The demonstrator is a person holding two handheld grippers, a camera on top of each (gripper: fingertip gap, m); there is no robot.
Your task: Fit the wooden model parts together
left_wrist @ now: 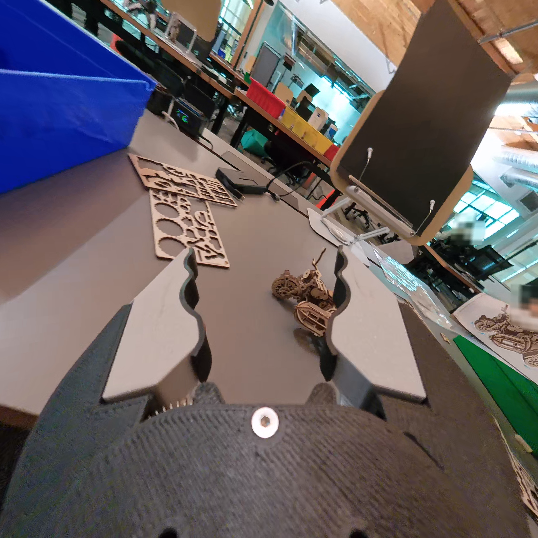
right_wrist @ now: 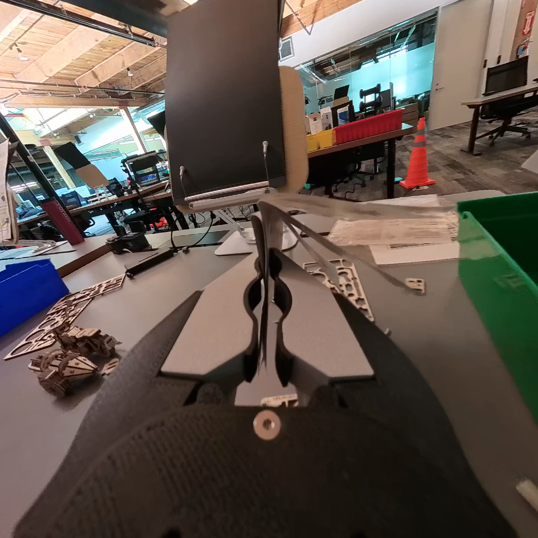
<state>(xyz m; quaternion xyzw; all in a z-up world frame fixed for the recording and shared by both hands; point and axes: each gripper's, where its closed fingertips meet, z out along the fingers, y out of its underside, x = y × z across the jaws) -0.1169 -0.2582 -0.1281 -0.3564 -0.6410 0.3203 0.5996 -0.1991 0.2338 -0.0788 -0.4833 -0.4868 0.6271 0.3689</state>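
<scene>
**On the grey table: one claw spread, the other clenched on a thin sheet**

On the grey table (left_wrist: 256, 233) the part-built wooden motorcycle model (left_wrist: 305, 294) lies on its side, just ahead of the left gripper (left_wrist: 265, 262) and close to that gripper's right finger. The left gripper's jaws stand wide apart with nothing between them. Farther off to the left lie two punched-out wooden part sheets (left_wrist: 186, 212), overlapping at a corner, and beyond them stands a blue bin (left_wrist: 64, 110).

The right gripper (right_wrist: 266, 262) is clenched on a thin, flexible sheet (right_wrist: 294, 221) that fans up and out past its fingertips (blur makes it hard to say whether this is a plastic sleeve or paper). A small pale wooden piece (right_wrist: 414, 283) shows at the far right end of that sheet, though whether it is attached or simply lying on the table I cannot tell. Another wooden part sheet (right_wrist: 343, 279) lies just right of the fingers, and a green bin (right_wrist: 495, 262) stands at the right edge. The model (right_wrist: 72, 361) appears at near left in this view.

My reading is that parts are being fetched and no joint is being pressed yet. To do this well, the sheet should be set down flat, clear of the model, so the small piece does not slide away. The left gripper would best close on the model's sturdy frame, not on the thin handlebar, and hold it steady while a part is pressed in.
</scene>
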